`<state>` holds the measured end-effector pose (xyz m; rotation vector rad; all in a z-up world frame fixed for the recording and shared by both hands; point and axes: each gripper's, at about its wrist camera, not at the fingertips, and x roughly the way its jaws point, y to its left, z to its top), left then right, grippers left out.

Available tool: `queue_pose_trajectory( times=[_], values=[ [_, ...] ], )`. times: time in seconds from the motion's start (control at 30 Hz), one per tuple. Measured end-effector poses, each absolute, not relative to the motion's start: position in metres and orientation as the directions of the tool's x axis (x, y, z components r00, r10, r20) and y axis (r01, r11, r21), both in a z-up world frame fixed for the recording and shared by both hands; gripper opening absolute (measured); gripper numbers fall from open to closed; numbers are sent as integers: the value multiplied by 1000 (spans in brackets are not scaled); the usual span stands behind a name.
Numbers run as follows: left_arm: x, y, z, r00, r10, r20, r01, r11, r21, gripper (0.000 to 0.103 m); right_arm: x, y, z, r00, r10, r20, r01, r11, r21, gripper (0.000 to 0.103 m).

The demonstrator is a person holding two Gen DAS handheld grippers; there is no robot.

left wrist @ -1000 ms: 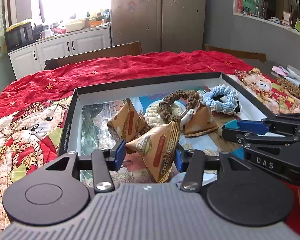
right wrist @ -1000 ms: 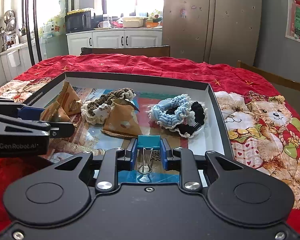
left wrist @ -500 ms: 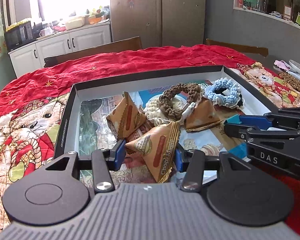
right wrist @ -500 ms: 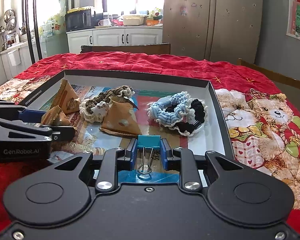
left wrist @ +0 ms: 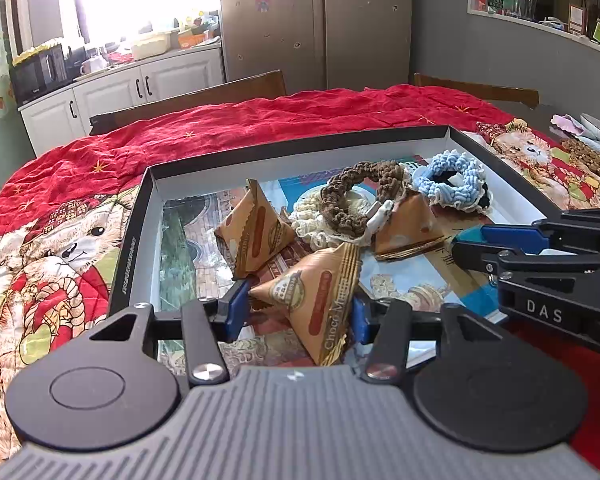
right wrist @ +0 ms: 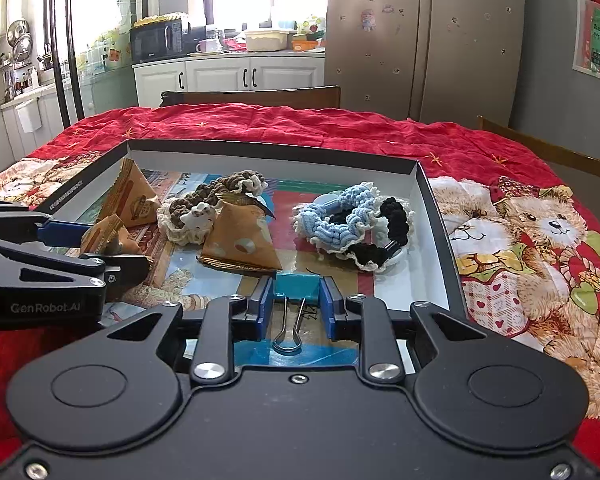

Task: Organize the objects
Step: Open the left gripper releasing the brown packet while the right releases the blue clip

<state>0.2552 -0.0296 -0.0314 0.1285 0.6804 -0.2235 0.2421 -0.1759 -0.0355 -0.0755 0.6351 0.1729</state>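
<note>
Your left hand-held gripper [left wrist: 296, 312] is opening a bit, with the snack packet [left wrist: 316, 300] between its jaws, low over the box [left wrist: 300, 142]. Your right hand-held gripper [right wrist: 296, 302] has kept its tight hold on the blue clip [right wrist: 297, 285]. The packet looks ready to drop in.

Brown snack pack [left wrist: 316, 300] tilted btwn left gripper [left wrist: 296, 312] pads, low centre, jaws opening. Teal binder clip [right wrist: 298, 285] in right gripper [right wrist: 298, 304], wire handles toward cam, lower centre.
</note>
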Motion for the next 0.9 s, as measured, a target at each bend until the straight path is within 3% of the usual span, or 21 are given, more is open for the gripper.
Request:
queue_pose_trajectory(
  times=[0.9],
  values=[
    [231, -25, -3, 798, -224, -559, 263, 965, -11, 80, 225, -182, -22, 825, 163, -541, -197, 980, -6, 42]
  ],
)
